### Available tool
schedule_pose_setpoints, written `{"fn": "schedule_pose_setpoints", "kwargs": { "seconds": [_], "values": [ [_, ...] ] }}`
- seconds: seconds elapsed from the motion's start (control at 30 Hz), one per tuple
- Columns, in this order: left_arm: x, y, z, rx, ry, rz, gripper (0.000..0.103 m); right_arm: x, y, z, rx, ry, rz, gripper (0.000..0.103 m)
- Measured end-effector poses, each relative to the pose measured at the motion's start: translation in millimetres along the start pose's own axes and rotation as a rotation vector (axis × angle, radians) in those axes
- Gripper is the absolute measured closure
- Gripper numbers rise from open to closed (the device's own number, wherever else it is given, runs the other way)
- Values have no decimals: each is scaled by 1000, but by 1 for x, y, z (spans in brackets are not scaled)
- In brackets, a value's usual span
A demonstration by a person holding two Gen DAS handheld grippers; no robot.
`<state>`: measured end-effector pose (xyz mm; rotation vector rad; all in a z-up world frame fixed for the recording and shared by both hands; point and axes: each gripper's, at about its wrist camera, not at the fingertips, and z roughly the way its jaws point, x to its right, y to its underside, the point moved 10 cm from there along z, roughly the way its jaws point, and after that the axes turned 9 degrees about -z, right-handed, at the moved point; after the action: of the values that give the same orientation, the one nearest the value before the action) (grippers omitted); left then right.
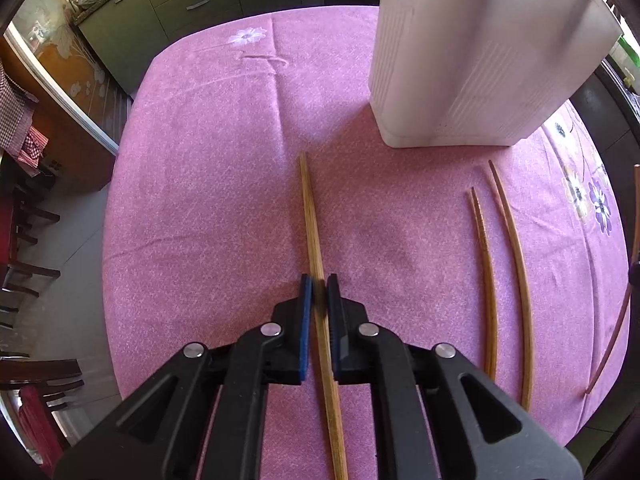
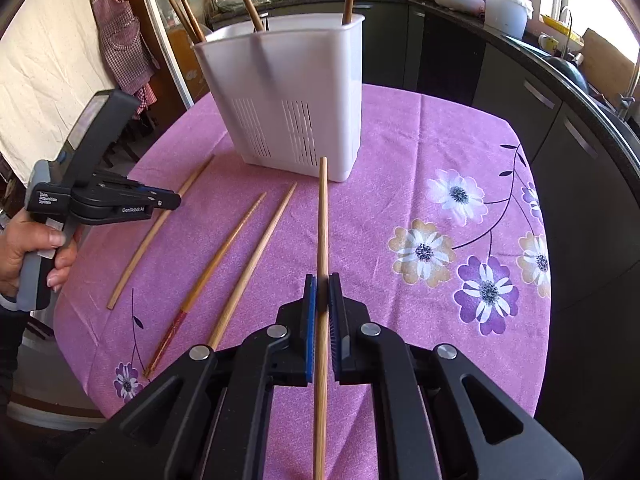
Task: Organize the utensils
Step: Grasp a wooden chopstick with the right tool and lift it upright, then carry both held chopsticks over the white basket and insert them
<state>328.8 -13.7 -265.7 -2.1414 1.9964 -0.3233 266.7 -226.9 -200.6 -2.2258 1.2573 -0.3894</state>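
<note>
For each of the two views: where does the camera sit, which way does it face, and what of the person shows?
Left wrist: on the left gripper, looking steeply down at a chopstick it clamps on the pink tablecloth; no hand shows.
Right wrist: on the right gripper, holding another chopstick, facing the white holder; the person's left hand shows.
Shared: holder, tablecloth, two loose chopsticks.

Chopsticks (image 2: 224, 264) on table (image 2: 400, 152) — before holder (image 2: 288, 96) — more inside.
</note>
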Motion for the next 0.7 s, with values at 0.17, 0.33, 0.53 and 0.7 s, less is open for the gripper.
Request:
{"fn": "schedule_pose_setpoints", "kwargs": {
  "seconds": [0.17, 0.33, 0.53, 0.7],
  "values": [
    [-7, 0, -23, 62, 27, -16, 96, 0, -11, -34, 84, -2, 9, 96],
    [-12, 1, -74, 191, 47, 6, 96, 1, -18, -67, 165, 13, 24, 96],
    [-7, 15, -142, 359, 104, 40, 96, -1, -16, -95, 223, 19, 29, 96],
    [0, 29, -173, 443, 121, 76, 96, -6, -10, -102, 230, 29, 16, 96]
  ]
}}
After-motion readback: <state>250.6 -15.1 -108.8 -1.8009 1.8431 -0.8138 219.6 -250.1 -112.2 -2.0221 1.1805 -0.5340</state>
